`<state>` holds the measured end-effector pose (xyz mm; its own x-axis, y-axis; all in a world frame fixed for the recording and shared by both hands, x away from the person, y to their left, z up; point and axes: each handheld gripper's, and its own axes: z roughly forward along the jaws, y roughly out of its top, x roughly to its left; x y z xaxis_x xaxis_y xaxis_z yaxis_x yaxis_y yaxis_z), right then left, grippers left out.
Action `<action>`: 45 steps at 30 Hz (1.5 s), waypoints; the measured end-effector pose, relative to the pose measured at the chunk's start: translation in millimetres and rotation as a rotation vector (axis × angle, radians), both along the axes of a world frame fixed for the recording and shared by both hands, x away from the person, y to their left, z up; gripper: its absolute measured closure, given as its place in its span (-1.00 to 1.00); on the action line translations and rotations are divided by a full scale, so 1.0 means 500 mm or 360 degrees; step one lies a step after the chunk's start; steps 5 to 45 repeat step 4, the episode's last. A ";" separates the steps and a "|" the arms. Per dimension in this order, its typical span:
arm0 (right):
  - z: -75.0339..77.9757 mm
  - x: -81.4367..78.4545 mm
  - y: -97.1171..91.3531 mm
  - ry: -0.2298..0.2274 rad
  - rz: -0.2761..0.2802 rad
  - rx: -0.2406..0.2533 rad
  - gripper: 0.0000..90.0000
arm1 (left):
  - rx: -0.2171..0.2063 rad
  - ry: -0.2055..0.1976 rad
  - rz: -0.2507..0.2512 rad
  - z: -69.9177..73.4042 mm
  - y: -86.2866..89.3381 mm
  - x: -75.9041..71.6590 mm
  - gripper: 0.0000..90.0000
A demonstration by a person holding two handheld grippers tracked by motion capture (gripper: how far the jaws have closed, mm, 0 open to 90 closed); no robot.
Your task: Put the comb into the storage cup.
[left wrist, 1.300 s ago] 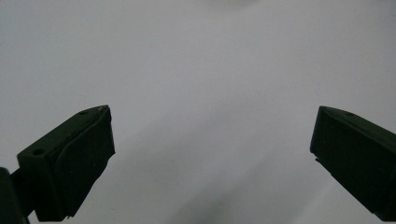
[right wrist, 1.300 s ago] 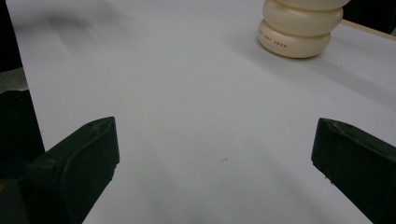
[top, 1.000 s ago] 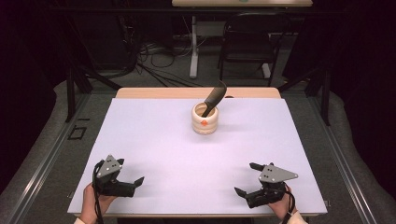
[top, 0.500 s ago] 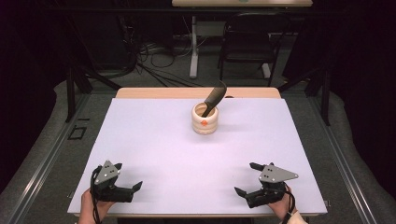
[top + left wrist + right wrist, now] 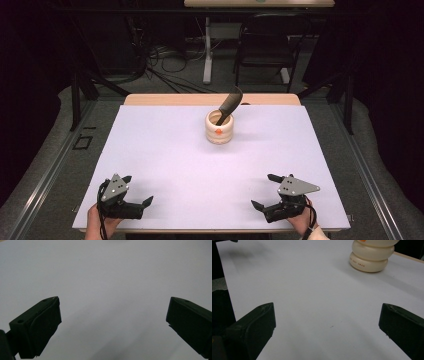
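Note:
A cream ribbed pot (image 5: 220, 130) stands at the far middle of the white table cover (image 5: 165, 150), with a dark utensil (image 5: 230, 104) leaning out of it to the upper right. My left gripper (image 5: 138, 189) rests near the front left edge, open, nothing between its jaws. Its own view looks between the open left gripper (image 5: 112, 315) onto bare white cover. My right gripper (image 5: 262, 190) sits near the front right edge, also open and empty. Past the open right gripper (image 5: 325, 320), the pot's base (image 5: 370, 257) shows far ahead at upper right.
A strip of wooden tabletop (image 5: 210, 99) shows beyond the cover's far edge. Behind the table are a black chair (image 5: 262, 47), a white desk leg (image 5: 207, 50) and cables on the floor. Metal rails (image 5: 45, 170) run along both sides.
My left gripper has slid slightly back toward the front left edge. The right gripper, the pot and the utensil have stayed put.

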<state>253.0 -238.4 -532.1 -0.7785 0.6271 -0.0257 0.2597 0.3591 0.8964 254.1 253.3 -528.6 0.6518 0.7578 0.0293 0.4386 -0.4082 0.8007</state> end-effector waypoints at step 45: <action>0.000 0.001 -0.001 0.0000 -0.0010 0.0004 -0.99 | 0.0016 0.0031 0.0001 -0.004 0.002 0.008 -1.00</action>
